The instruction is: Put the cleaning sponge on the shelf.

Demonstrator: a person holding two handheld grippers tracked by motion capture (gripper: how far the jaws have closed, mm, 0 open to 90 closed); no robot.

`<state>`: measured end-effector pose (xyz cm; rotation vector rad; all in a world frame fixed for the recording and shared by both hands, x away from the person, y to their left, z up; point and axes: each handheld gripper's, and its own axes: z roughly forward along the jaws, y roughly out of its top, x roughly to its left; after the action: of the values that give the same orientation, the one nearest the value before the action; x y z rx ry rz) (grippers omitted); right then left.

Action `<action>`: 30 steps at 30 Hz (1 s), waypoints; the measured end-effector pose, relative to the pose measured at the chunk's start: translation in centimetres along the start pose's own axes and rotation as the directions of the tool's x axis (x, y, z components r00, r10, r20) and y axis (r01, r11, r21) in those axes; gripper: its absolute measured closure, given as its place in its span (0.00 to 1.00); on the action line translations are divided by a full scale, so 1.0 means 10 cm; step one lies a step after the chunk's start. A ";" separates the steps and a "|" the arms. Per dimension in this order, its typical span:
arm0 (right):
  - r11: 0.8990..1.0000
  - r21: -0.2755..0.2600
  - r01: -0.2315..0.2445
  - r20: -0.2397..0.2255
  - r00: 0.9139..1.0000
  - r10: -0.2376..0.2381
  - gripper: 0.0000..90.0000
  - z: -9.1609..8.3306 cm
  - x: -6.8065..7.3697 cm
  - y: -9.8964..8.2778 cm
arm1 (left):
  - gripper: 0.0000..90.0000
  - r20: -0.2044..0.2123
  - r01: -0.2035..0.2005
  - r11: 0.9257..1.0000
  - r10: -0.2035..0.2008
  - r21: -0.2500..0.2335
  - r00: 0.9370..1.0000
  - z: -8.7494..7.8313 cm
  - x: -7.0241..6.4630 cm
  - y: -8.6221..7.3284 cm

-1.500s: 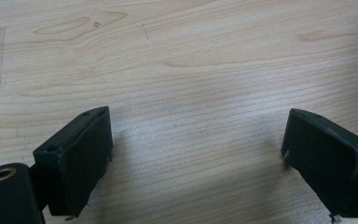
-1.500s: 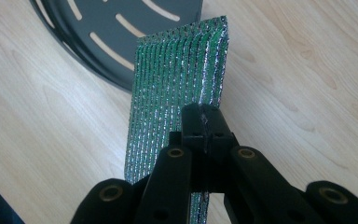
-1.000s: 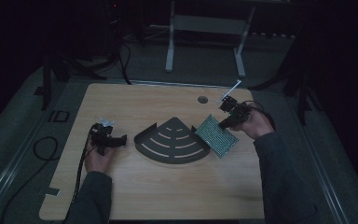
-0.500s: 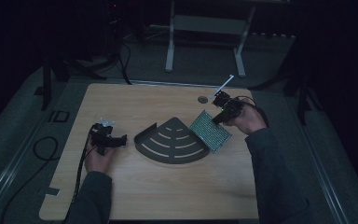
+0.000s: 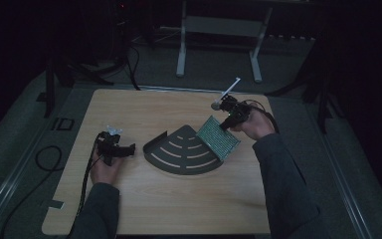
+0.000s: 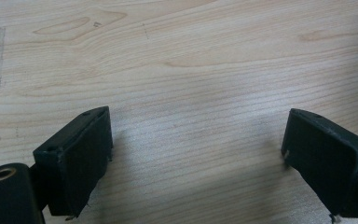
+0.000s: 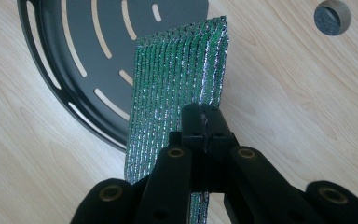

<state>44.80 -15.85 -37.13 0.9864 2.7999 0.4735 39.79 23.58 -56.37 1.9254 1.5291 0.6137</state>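
Landmark: the black fan-shaped tray (image 5: 181,155) on the tabletop (image 5: 129,209).
Held thing: a green glittering pad (image 5: 218,138) is clamped at one edge by the right tool (image 7: 204,122).
Pad's place: it is held tilted over the tray's right edge, partly above the slotted floor.
Long axis: it runs away from the right tool, toward the tray's far corner.
Left tool (image 5: 117,148): released, nothing between its jaws, kept left of the tray.
Nearer hand: the right one is judged placed to lower the pad into the tray.
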 end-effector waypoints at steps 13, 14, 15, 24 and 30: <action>1.000 0.015 -0.001 -0.001 1.000 0.001 1.00 0.24 0.06 0.13 | 0.10 0.000 0.000 1.000 0.000 -0.001 1.000 0.00 0.00 0.00; 1.000 0.017 -0.001 -0.003 1.000 0.001 1.00 0.26 0.06 0.14 | 0.10 0.000 0.000 1.000 0.000 -0.001 1.000 0.00 0.00 0.00; 1.000 0.016 -0.002 -0.004 1.000 0.002 1.00 0.28 0.06 0.15 | 0.10 0.000 0.000 1.000 0.000 -0.001 1.000 0.00 0.00 0.00; 1.000 0.026 0.003 -0.016 1.000 -0.003 1.00 0.39 0.11 0.19 | 0.10 0.000 0.000 1.000 0.000 -0.001 1.000 0.00 0.00 0.00; 0.999 0.032 0.003 -0.013 1.000 -0.002 1.00 0.45 0.12 0.21 | 0.10 0.000 0.000 1.000 0.000 -0.001 1.000 0.00 0.00 0.00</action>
<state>46.08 -12.42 -40.66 0.9897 2.8286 0.4380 39.79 23.58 -56.38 1.9240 1.5288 0.6148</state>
